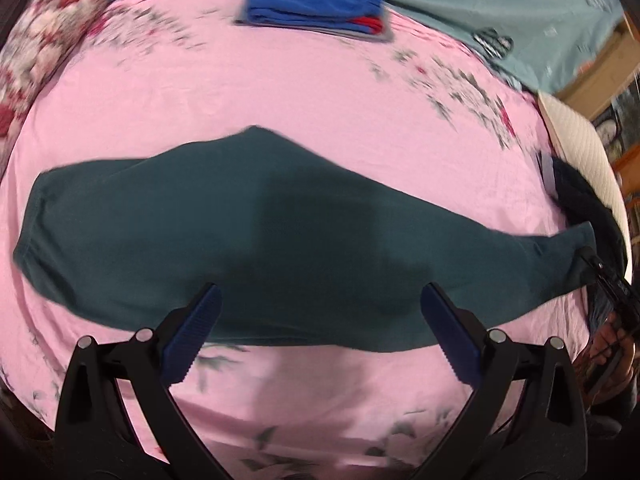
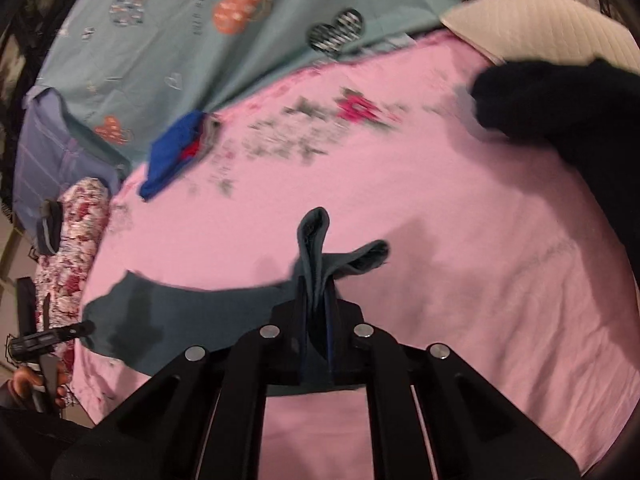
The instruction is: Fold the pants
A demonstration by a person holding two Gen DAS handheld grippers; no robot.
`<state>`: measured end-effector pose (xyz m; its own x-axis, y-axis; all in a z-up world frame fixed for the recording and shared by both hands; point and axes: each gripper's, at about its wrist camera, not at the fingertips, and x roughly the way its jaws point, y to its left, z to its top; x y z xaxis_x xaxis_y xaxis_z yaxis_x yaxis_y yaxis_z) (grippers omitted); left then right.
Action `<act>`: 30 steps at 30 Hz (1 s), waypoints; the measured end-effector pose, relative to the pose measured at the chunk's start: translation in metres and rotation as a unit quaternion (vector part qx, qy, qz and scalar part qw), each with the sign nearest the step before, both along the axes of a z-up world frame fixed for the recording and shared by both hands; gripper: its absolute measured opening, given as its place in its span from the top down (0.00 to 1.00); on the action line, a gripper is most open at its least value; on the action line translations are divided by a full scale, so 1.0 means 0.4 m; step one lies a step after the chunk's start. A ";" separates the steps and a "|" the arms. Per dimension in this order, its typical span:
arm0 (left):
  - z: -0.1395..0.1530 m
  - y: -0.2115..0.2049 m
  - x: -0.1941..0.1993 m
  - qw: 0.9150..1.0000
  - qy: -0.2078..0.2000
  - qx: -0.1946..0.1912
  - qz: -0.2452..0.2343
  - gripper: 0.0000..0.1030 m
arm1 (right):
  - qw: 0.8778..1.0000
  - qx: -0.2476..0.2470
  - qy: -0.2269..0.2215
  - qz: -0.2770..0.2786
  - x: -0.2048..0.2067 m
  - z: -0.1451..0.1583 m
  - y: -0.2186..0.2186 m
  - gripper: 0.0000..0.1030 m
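Observation:
Dark teal pants lie stretched sideways across a pink floral bedsheet. My left gripper hovers over their near edge, open, its blue pads spread wide with nothing pinched. In the right wrist view my right gripper is shut on one end of the pants; a bunch of cloth sticks up beyond the fingertips, lifted off the sheet. That right gripper also shows at the far right of the left wrist view, at the pants' narrow end.
A folded blue stack sits at the sheet's far side. A dark garment and a white cushion lie at the right. A floral pillow is on the left, a teal blanket behind. A hand holds the left tool.

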<state>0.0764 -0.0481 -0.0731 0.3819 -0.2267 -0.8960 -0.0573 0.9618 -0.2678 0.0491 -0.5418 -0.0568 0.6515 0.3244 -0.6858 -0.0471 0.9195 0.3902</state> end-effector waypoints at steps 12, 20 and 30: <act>-0.022 0.371 -0.174 0.993 -0.017 -0.025 0.116 0.02 | 0.984 -0.002 0.011 0.178 0.069 -0.107 0.717 0.93; -0.054 0.454 -0.225 0.991 -0.005 -0.046 0.122 0.02 | 0.978 0.006 0.110 0.178 0.098 -0.238 0.809 0.63; -0.079 0.406 -0.191 0.994 -0.006 -0.058 0.090 0.02 | 0.990 -0.005 0.082 0.116 0.037 -0.142 0.619 0.57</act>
<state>0.0000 0.1145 -0.1049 0.4367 -0.2548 -0.8627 -0.2212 0.8992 -0.3776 0.0638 -0.2942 -0.1136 0.4403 0.4443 -0.7802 -0.1943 0.8955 0.4004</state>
